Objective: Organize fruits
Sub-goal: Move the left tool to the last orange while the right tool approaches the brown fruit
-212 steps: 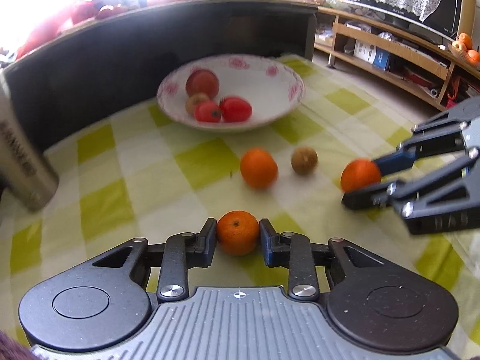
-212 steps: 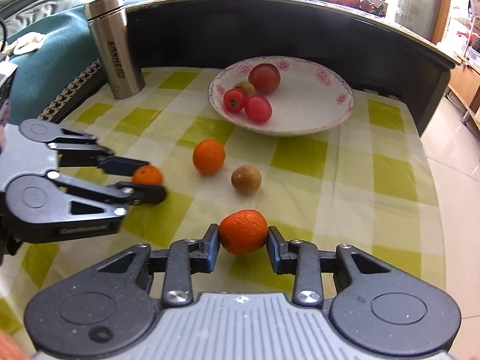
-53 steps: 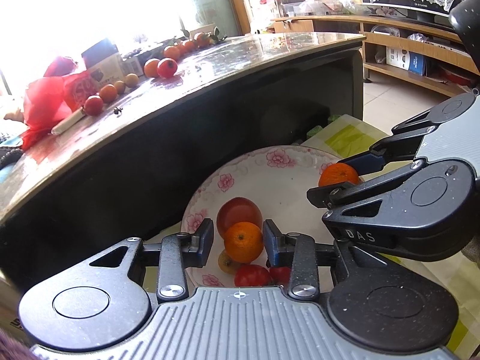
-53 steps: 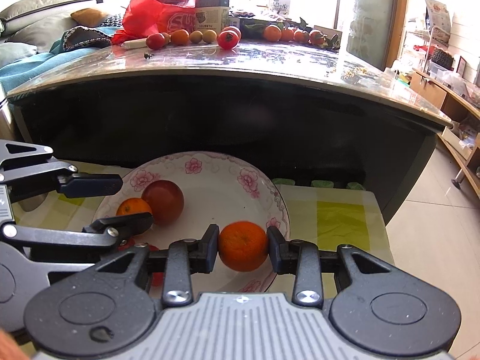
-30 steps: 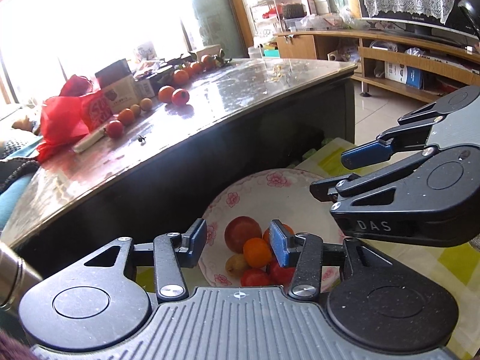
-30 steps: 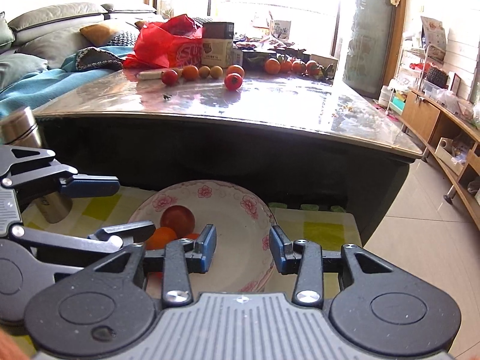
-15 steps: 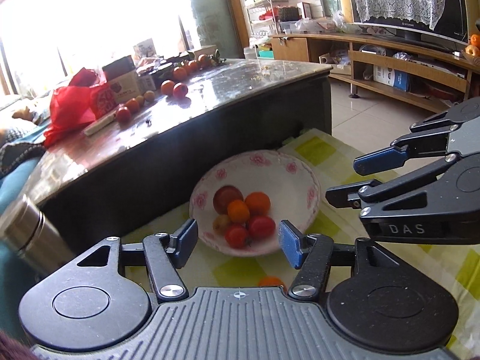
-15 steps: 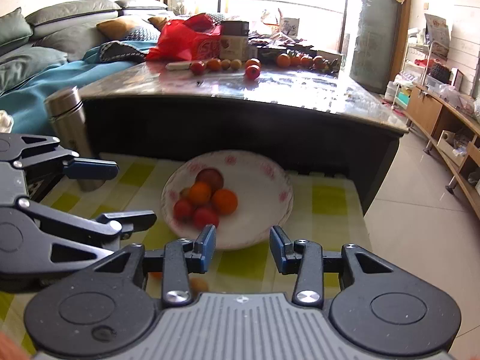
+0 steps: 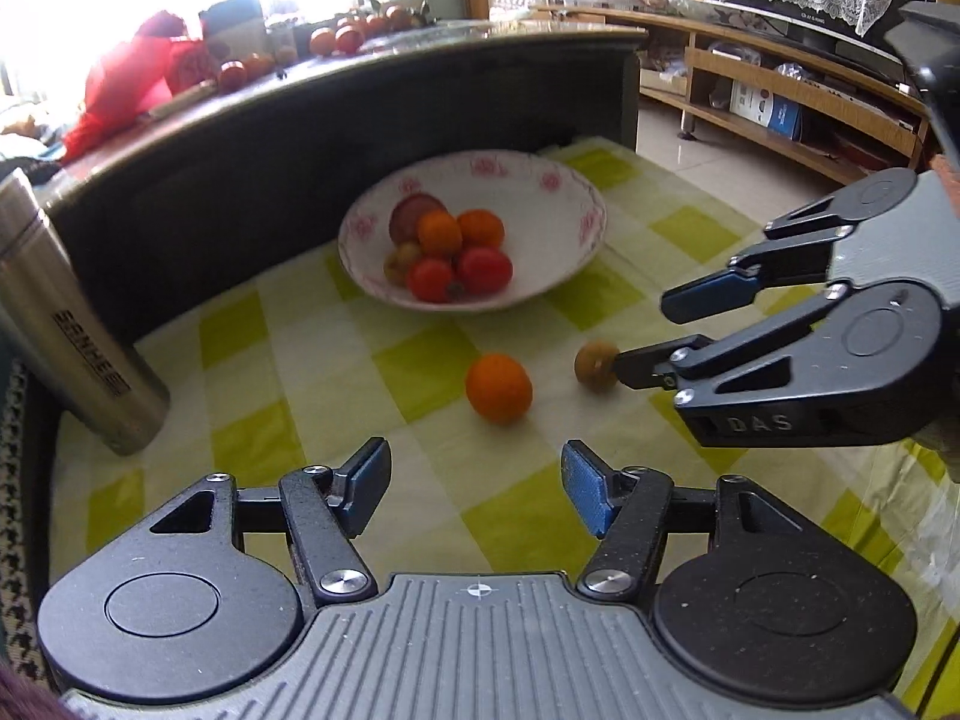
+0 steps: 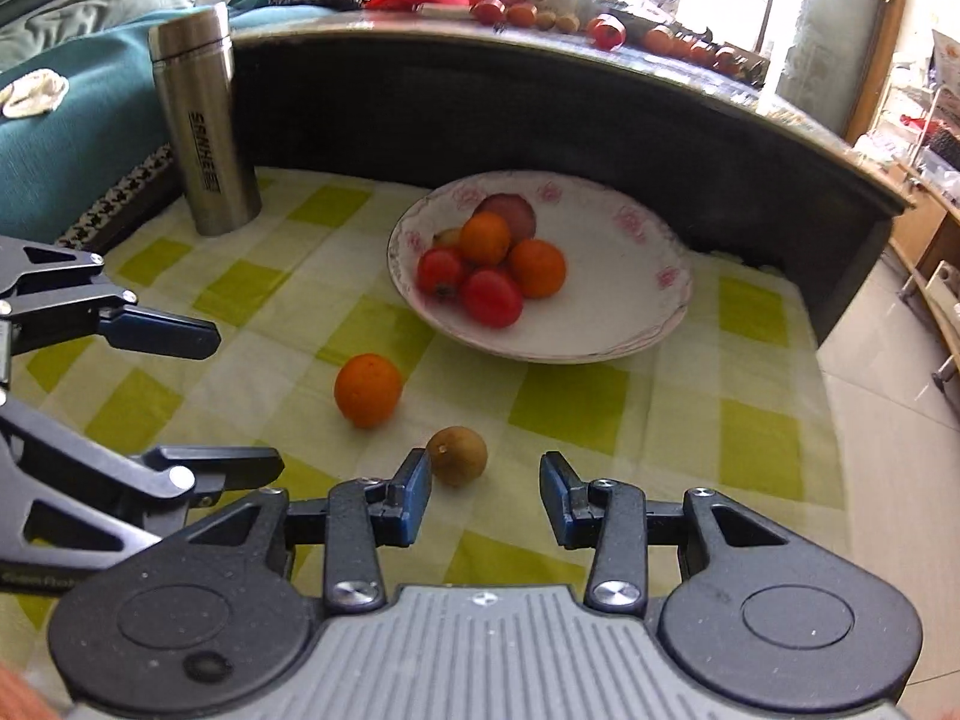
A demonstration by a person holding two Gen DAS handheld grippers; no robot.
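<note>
Loose orange (image 10: 367,390) and brown fruit (image 10: 457,456) beside fruit-filled floral bowl (image 10: 648,324)

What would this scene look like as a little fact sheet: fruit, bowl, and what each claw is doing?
bowl: white floral china bowl, on the green checked cloth
in bowl: two oranges, two red tomatoes, a dark red fruit and a small yellowish one
loose fruit: round orange and small brown fruit, both on the cloth
left claw: open, empty, facing the round orange
right claw: open, empty, small brown fruit just ahead of its left finger
also: steel flask, upright
</note>
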